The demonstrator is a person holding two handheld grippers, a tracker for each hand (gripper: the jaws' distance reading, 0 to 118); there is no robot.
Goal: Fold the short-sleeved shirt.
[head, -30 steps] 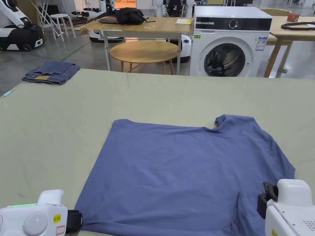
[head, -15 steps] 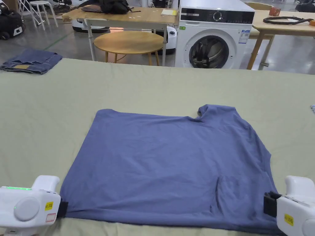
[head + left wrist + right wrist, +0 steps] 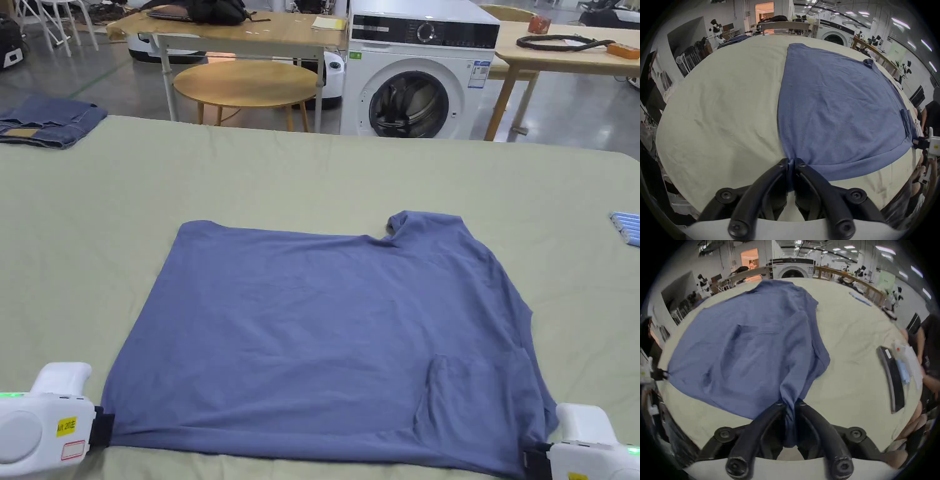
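Lying flat across the near half of the pale green tabletop [image 3: 312, 175], the blue short-sleeved shirt [image 3: 337, 337] stretches between the two grippers, its near edge running from one to the other. At its near left corner the left gripper [image 3: 103, 428] sits low against the cloth; in the left gripper view its black jaws are closed together with a pinch of the shirt's corner bunched between them [image 3: 791, 164], so both jaws press on the fabric. From there the shirt spreads away smooth, with one sleeve folded in over the body near the right side and the collar bump at the far edge. At the near right corner the right gripper [image 3: 534, 456] meets the cloth; in the right gripper view its jaws are likewise closed on a gathered fold of the shirt [image 3: 791, 404], which rises slightly from the tabletop into them.

Further left on the tabletop, at its far corner, lies a folded pair of jeans [image 3: 47, 122], well apart from the shirt. Beyond the far edge stand a round wooden table [image 3: 247, 81], then a white washing machine [image 3: 419, 69] with its door open, then a long wooden table [image 3: 562, 56]. Some light blue items [image 3: 627, 226] lie at the tabletop's right edge
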